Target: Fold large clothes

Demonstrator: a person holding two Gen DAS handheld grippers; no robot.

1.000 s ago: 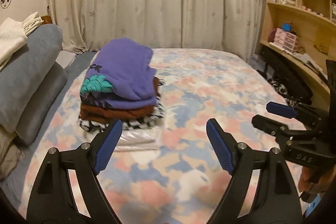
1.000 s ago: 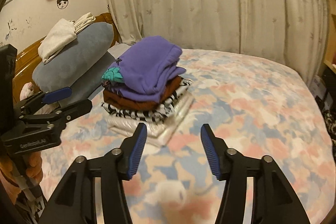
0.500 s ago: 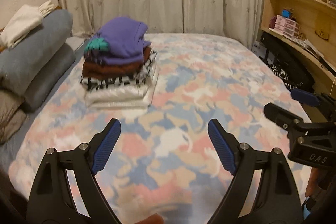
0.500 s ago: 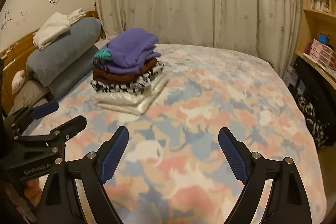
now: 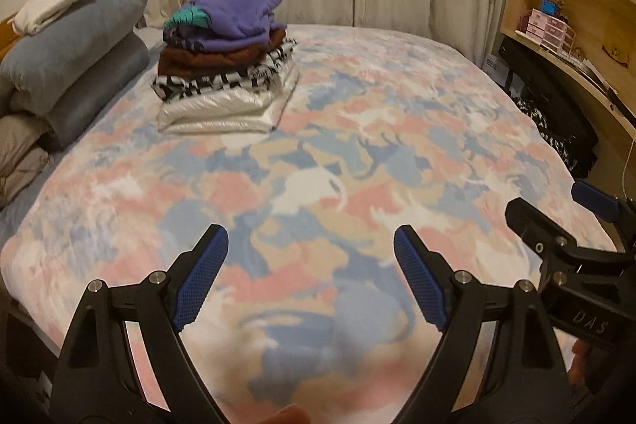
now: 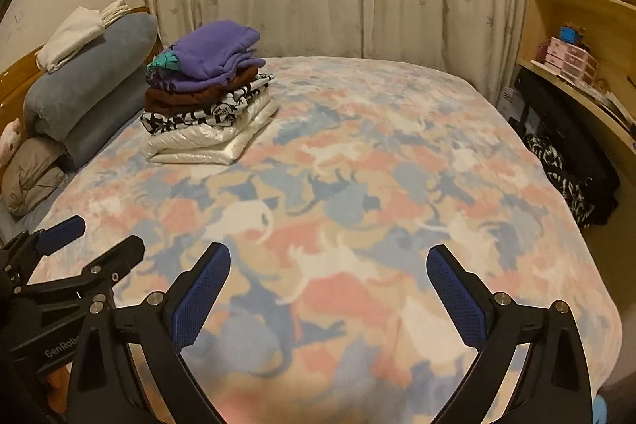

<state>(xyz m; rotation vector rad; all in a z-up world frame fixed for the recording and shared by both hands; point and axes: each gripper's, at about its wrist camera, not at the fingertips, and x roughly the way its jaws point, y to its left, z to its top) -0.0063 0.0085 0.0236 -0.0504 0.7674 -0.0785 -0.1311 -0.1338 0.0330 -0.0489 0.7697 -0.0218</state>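
The right gripper [image 6: 328, 289] has ribbed blue pads on black arms; its jaws are opening with nothing between them. The left gripper [image 5: 310, 277] stands wide apart, likewise empty. Both hang over the fleecy, pastel-patched bedspread [image 6: 377, 153]. The stack of folded clothes [image 6: 206, 94], soft purple on top and glossy white beneath, sits near the bed's far left corner, beside rounded grey pillows [image 6: 87, 94].

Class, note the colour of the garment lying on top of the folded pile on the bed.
Purple garment, clearest in the right wrist view.

Right gripper [image 6: 328, 289] wider, both farther from stack [image 6: 206, 98]
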